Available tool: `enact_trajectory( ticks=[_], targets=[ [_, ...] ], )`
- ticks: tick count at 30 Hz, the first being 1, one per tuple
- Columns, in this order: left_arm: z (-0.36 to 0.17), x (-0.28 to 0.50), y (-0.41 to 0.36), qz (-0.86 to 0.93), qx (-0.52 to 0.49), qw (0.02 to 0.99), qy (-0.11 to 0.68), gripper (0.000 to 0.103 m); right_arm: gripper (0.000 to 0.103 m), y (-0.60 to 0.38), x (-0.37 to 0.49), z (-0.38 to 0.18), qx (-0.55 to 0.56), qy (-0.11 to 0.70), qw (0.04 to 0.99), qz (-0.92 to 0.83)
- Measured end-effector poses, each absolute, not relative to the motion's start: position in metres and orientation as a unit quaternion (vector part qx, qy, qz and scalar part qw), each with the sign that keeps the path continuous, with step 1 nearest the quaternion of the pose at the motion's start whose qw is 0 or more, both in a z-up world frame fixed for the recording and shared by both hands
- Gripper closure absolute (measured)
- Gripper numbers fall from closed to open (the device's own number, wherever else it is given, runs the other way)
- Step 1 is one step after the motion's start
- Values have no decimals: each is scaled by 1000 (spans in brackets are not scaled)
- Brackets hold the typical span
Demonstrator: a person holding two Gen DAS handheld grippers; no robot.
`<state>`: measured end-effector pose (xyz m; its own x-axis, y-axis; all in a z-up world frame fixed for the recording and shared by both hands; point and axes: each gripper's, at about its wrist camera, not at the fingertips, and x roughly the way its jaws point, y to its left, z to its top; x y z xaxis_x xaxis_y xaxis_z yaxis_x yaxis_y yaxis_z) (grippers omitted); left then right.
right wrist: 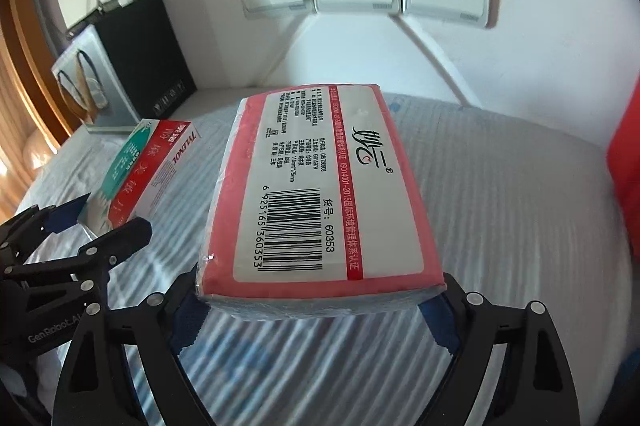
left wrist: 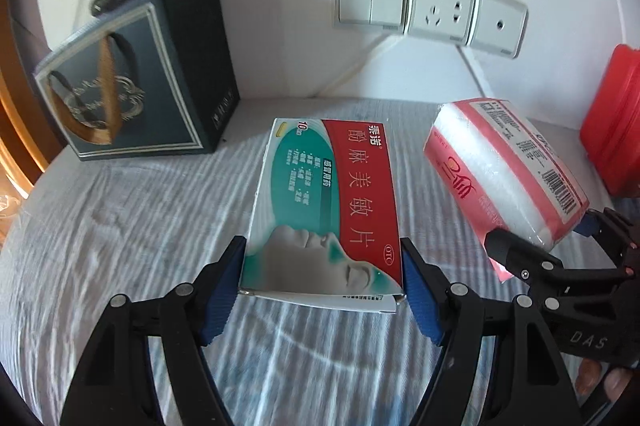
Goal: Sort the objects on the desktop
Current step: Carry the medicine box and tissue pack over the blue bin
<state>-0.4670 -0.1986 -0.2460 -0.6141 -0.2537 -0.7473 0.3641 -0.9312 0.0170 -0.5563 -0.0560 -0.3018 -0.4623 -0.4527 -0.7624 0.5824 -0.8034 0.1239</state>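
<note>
A red, green and white medicine box (left wrist: 320,193) sits between the blue pads of my left gripper (left wrist: 322,246), which is shut on its long sides near the end closest to me. To its right is a pink-and-white tissue pack (left wrist: 500,165), tilted, with my right gripper (left wrist: 544,232) at its near end. In the right wrist view the tissue pack (right wrist: 320,185) lies barcode up, and my right gripper (right wrist: 320,290) presses on its near corners. At the left of that view are the medicine box (right wrist: 148,169) and the left gripper (right wrist: 112,216).
A dark gift bag (left wrist: 132,81) stands at the back left against the wall. A red container (left wrist: 616,121) stands at the right edge. Wall switches and a socket (left wrist: 440,9) are behind. A white striped cloth (left wrist: 120,226) covers the surface.
</note>
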Motion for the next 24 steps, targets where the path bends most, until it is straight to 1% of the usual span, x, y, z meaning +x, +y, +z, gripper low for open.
enact_trajectory(
  ticks=[7,12,15,20,24],
  targets=[
    [-168,-405,-189,-915,352,186,65,30,13,-44,-483,-214,337,62,295,-892],
    [-102,-342,-174,-932,303,186,65,30,13,-30,-413,-143,280,62,280,-916],
    [-68,-298,-159,-942,278,179,62,30,13,-16,-372,-104,262,41,276,-924],
    [-26,-237,-125,-957,241,152,53,30,13,23,-299,-48,229,21,242,-943],
    [-8,-202,-91,-967,222,111,54,30,13,65,-244,-15,206,8,203,-957]
  ],
)
